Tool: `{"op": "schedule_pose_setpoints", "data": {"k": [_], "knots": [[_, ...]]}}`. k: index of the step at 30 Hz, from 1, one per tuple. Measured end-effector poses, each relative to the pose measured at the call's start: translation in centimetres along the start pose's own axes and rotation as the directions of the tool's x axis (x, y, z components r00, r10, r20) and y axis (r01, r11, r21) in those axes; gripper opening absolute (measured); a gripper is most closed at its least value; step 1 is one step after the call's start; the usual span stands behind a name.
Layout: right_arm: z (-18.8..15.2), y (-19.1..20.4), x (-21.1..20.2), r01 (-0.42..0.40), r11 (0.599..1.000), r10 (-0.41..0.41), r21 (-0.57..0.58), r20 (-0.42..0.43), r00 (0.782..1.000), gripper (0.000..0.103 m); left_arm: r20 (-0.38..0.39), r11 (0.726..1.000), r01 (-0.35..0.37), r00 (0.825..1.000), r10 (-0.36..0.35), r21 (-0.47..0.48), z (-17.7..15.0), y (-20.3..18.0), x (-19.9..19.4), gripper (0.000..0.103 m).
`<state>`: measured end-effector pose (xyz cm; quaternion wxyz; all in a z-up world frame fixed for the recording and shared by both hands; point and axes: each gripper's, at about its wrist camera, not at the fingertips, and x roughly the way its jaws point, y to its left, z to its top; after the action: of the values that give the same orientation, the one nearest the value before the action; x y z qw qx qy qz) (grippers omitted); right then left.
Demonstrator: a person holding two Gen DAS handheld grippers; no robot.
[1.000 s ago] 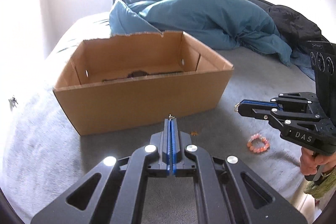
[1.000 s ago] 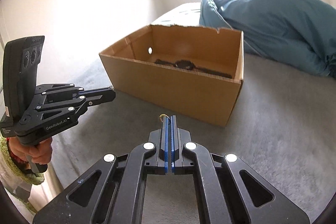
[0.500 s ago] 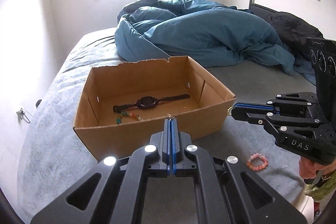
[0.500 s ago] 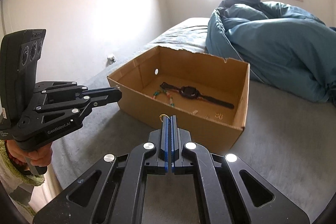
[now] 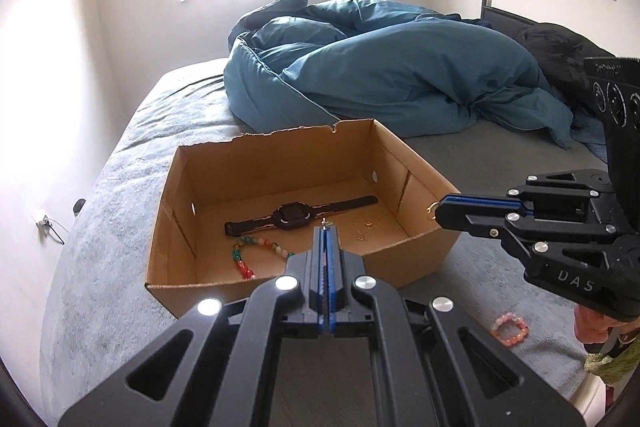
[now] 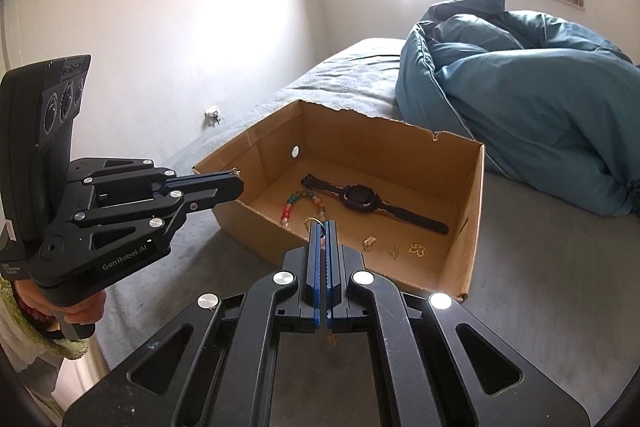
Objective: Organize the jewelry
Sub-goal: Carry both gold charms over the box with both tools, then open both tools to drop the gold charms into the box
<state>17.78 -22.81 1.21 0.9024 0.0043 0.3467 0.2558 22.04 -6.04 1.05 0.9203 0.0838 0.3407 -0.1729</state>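
Note:
An open cardboard box [image 5: 400, 259] [image 6: 476, 195] sits on the grey bed. Inside lie a black watch [image 5: 294, 215] [image 6: 360, 197], a coloured bead bracelet [image 5: 244, 259] [image 6: 296, 205] and small gold pieces [image 6: 416, 248]. My left gripper [image 5: 325, 229] is shut on a small silver earring [image 5: 325, 223] above the box's near wall; it also shows in the right wrist view [image 6: 236, 183]. My right gripper [image 6: 322, 227] is shut on a small gold ring [image 6: 311, 223] over the box's near edge; it shows in the left wrist view [image 5: 438, 211].
A pink bead bracelet [image 5: 510, 325] lies on the bed right of the box. A bunched blue duvet [image 5: 380, 75] [image 6: 540, 99] and dark clothing [image 5: 560, 55] lie behind the box. White walls stand to the left and far side.
Both grippers have risen and moved toward the box, so its inside and contents now show. Both stay shut on their small pieces.

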Motion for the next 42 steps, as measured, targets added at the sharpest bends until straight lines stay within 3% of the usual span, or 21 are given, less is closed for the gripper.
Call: {"op": "schedule_pose_setpoints", "data": {"k": [5,11,24,36,42], "knots": [[0.5,-0.6,1.3,0.0,1.0,0.0,0.01,-0.014,1.0,0.0,-0.004,1.0,0.004,1.0,-0.004,-0.008,0.9,0.7,1.5,0.001],[1.4,-2.1,4.4,0.002,0.999,0.001,0.042,-0.069,0.998,0.0,-0.036,0.996,0.066,0.997,-0.068,-0.054,2.3,2.4,4.5,0.001],[3.1,-5.2,10.7,0.033,0.993,-0.01,0.111,-0.204,0.979,0.002,-0.161,0.975,0.153,0.971,-0.179,-0.163,4.1,4.4,11.9,0.001],[3.0,-6.6,11.2,0.032,0.987,0.001,0.159,-0.207,0.978,0.005,-0.201,0.966,0.155,0.96,-0.197,-0.205,4.1,4.7,13.8,0.002],[3.2,-6.8,11.0,0.027,0.985,0.007,0.172,-0.194,0.981,0.005,-0.201,0.962,0.163,0.957,-0.208,-0.22,4.4,4.9,13.8,0.013]]}}
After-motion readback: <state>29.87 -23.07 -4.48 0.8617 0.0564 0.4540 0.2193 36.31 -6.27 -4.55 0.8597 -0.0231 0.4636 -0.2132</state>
